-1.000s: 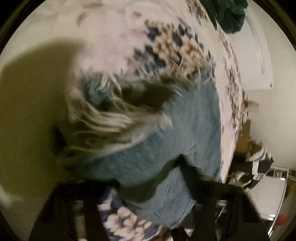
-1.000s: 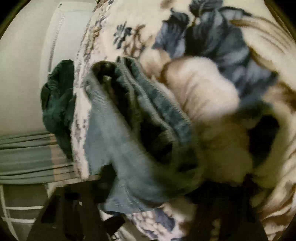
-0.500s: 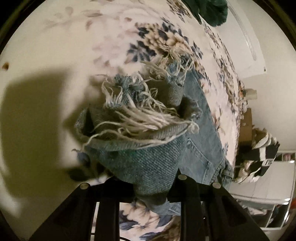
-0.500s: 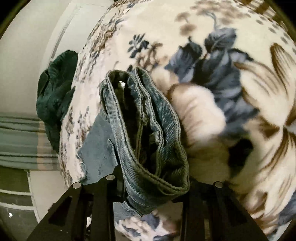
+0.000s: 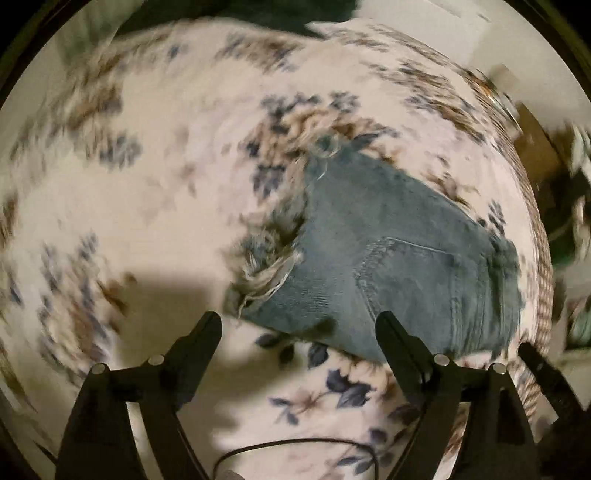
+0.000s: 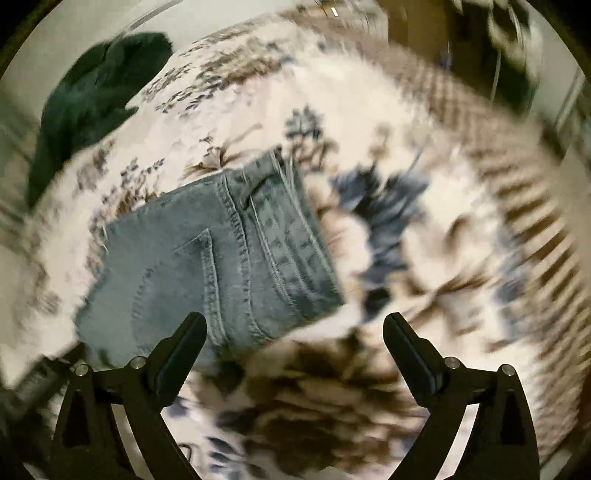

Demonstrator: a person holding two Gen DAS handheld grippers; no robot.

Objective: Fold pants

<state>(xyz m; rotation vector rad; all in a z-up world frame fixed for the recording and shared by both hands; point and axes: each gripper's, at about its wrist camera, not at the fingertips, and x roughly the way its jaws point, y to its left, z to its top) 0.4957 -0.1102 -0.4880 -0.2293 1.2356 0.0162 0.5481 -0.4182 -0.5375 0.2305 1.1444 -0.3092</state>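
Note:
The blue denim pants (image 5: 388, 266) lie folded flat on the floral blanket (image 5: 166, 184), back pocket up, frayed white hems at their left end. My left gripper (image 5: 299, 325) is open and empty, just in front of the pants' near edge. In the right wrist view the pants (image 6: 207, 266) show their waistband and pocket seams. My right gripper (image 6: 295, 328) is open and empty, over the waistband corner and apart from it. Both views are motion-blurred.
A dark green garment (image 6: 92, 99) lies at the blanket's far edge; it also shows in the left wrist view (image 5: 240, 14). A white wall (image 5: 461, 33) and cluttered furniture (image 5: 565, 206) stand beyond the bed. A thin black cable (image 5: 295, 448) hangs below my left gripper.
Both grippers have opened and let go of the pants, which now lie flat on the blanket. Both grippers have pulled back and up from the pants.

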